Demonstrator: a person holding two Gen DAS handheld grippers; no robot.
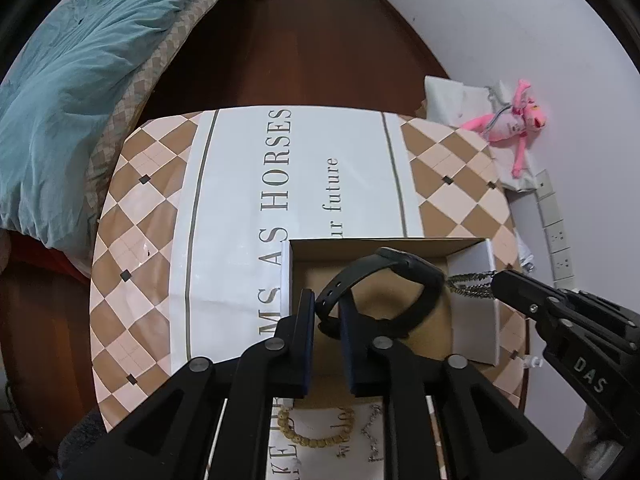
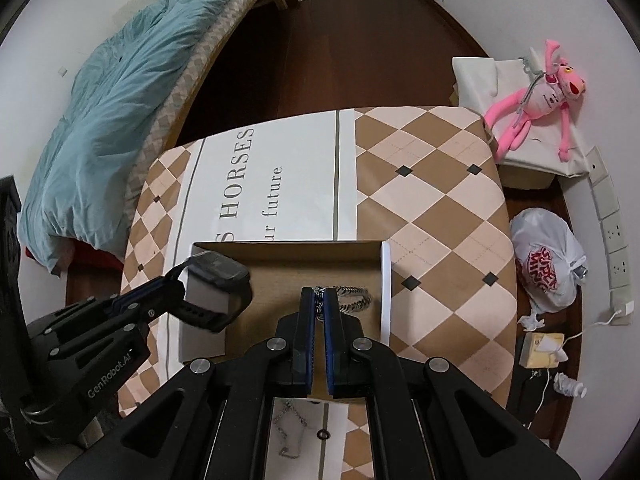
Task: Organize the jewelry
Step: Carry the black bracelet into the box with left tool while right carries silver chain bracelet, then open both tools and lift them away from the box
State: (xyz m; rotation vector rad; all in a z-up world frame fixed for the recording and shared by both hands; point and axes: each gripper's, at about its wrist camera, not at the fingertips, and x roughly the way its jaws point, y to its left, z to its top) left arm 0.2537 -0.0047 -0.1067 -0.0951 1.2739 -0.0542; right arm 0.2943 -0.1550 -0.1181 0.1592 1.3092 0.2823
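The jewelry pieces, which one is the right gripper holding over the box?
The silver braided chain bracelet, pinched in the right gripper. The black watch hangs at the left gripper; the bead bracelet lies on the table.

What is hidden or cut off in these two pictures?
- Beaded tan bracelet: left wrist view, partly behind the left gripper's frame.
- Thin silver chain: right wrist view, partly behind the right gripper's frame.
- Braided silver metal bracelet: its clasp end sits between the fingers.
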